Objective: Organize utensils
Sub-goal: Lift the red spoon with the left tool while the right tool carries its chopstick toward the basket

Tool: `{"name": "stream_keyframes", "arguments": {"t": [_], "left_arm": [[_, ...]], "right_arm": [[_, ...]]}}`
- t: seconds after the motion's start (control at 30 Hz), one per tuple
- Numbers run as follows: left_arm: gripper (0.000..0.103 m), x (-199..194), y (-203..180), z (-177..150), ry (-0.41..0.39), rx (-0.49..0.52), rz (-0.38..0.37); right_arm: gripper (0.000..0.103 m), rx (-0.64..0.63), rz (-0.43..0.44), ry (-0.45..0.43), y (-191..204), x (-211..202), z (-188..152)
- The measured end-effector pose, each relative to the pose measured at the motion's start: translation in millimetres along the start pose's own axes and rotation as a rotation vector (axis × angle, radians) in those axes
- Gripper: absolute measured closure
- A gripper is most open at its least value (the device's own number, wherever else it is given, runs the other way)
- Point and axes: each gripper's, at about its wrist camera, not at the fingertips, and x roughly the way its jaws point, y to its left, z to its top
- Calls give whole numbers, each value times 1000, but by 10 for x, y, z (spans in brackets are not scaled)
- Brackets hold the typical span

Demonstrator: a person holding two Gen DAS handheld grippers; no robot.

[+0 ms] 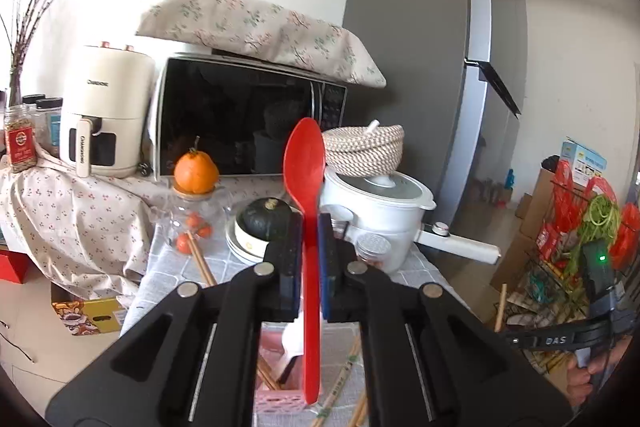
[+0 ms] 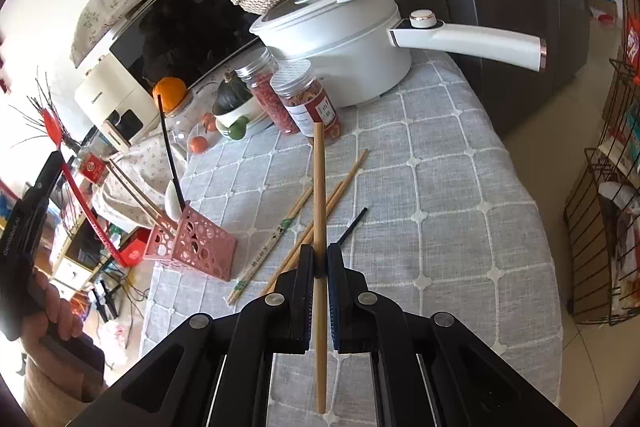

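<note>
My left gripper (image 1: 310, 227) is shut on a red plastic spoon (image 1: 305, 163), whose bowl stands up past the fingertips and whose handle runs down over the pink holder (image 1: 276, 403). That same spoon (image 2: 80, 195) and the hand holding the left gripper show at the left edge of the right wrist view. My right gripper (image 2: 320, 255) is shut on a single bamboo chopstick (image 2: 319, 195), held upright above the table. The pink perforated holder (image 2: 196, 243) holds a white spoon (image 2: 173, 201), a black chopstick and wooden chopsticks. Several loose chopsticks (image 2: 304, 223) lie on the grey cloth.
A white electric pot (image 2: 344, 47) with a long handle, two jars (image 2: 308, 99), a squash in a bowl (image 2: 232, 99), oranges, a microwave (image 1: 248, 119) and an air fryer (image 1: 106, 115) crowd the table's back. A fridge (image 1: 424, 67) stands right, with wire racks (image 2: 600, 227) on the floor beside.
</note>
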Motion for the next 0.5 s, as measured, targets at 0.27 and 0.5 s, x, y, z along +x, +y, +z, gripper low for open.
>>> {"name": "stream_keyframes", "arguments": {"t": [0.27, 0.5], "left_arm": [[95, 192, 103, -196, -71, 39, 106], [95, 222, 212, -322, -72, 34, 146]], "right_arm": [[97, -19, -3, -16, 110, 42, 15], [97, -30, -6, -16, 124, 55, -13]]}}
